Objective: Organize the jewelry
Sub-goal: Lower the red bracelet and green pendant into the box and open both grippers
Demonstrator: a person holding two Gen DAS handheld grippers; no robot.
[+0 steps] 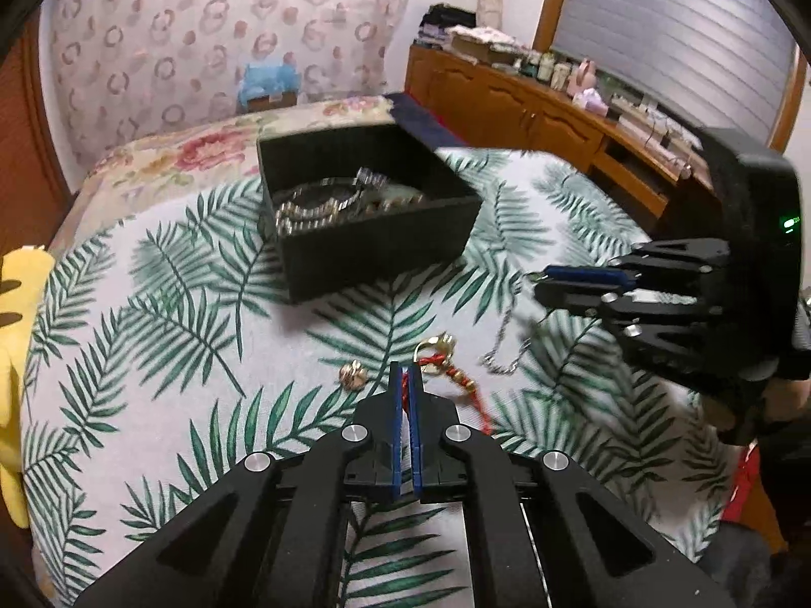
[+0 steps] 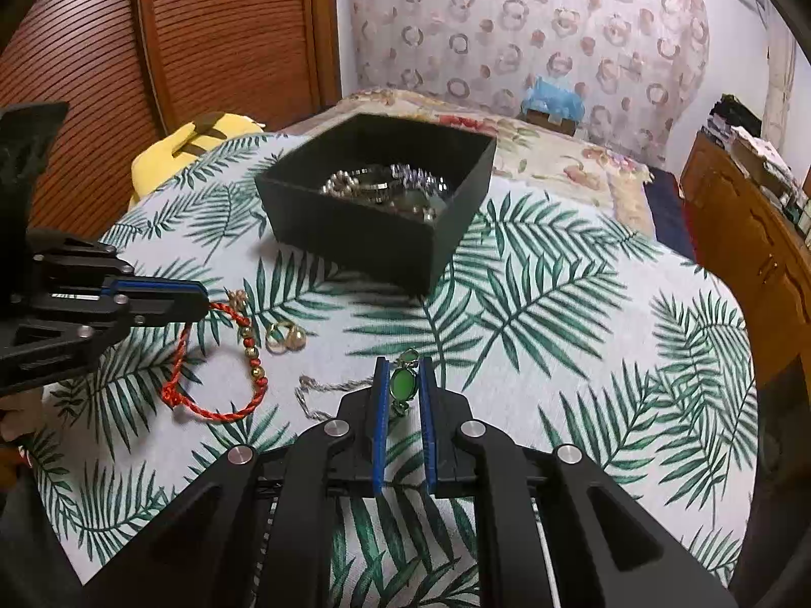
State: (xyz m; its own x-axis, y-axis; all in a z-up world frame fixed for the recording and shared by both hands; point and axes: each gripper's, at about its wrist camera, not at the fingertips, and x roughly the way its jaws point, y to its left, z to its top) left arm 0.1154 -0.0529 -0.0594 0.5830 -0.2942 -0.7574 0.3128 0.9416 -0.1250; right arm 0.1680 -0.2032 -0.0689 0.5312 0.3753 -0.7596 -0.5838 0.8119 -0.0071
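A black open box [image 1: 365, 213] [image 2: 375, 207] with watches and chains inside sits on the palm-leaf cloth. My left gripper [image 1: 405, 375] [image 2: 203, 299] is shut on the red cord bracelet with gold beads [image 2: 243, 354] [image 1: 456, 380], which partly rests on the cloth. My right gripper [image 2: 404, 380] [image 1: 542, 281] is shut on a green oval pendant [image 2: 402, 383]; its silver chain [image 2: 324, 390] [image 1: 502, 349] trails down to the cloth. A gold ring [image 2: 284, 338] [image 1: 353, 374] lies beside the bracelet.
A yellow plush [image 2: 192, 147] [image 1: 15, 354] lies at the cloth's edge. A floral pillow [image 2: 557, 152] is behind the box. A wooden cabinet [image 1: 532, 106] with small items stands to the side, and a slatted wooden door [image 2: 152, 50] is beyond the plush.
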